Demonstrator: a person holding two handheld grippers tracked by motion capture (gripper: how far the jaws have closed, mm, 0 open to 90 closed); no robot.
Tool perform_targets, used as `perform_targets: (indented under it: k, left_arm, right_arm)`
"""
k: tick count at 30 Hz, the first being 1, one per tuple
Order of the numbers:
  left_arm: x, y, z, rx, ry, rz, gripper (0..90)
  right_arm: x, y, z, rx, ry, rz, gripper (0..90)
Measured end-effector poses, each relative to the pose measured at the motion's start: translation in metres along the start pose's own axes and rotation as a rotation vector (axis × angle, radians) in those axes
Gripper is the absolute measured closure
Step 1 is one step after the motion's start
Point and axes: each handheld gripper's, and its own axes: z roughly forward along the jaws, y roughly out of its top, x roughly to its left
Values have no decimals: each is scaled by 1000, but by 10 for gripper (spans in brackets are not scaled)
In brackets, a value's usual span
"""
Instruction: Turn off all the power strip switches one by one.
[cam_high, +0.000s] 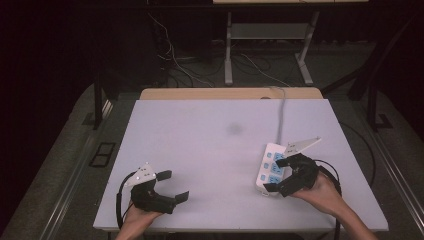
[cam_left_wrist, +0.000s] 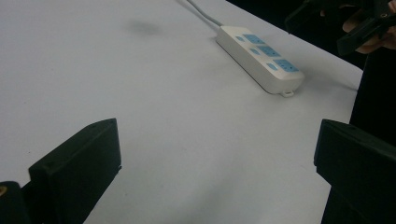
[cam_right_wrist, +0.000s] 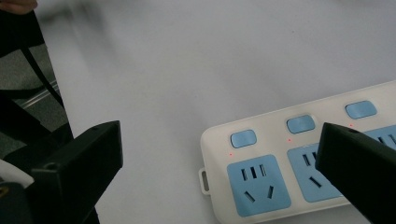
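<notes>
Glossy plastic power strip (cam_right_wrist: 299, 154), matt smooth table (cam_high: 200, 150)

Power strip (cam_high: 270, 167) lies on the table (cam_high: 210, 150) at its right side, cord (cam_high: 281, 112) running to the far edge. Right gripper (cam_high: 280, 175) just above its near end; left gripper (cam_high: 172, 186) near the front-left, well apart.

A white power strip (cam_high: 270, 167) with blue sockets lies near the table's (cam_high: 200, 150) right edge, its grey cord (cam_high: 281, 112) running to the far edge. A dark smudge (cam_high: 233, 129) marks the tabletop's middle.
</notes>
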Motion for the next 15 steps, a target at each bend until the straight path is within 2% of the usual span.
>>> perform_targets:
  k: [11, 14, 15]
  left_arm:
    - [0, 0, 1, 3, -1, -1, 0]
    - [0, 0, 0, 2, -1, -1, 0]
    - [0, 0, 1, 1, 0, -1, 0]
  right_arm:
    - [-5, 11, 9, 51, 10, -20, 6]
    - [-10, 12, 12, 53, 14, -24, 97]
    - [-12, 12, 12, 48, 21, -28, 155]
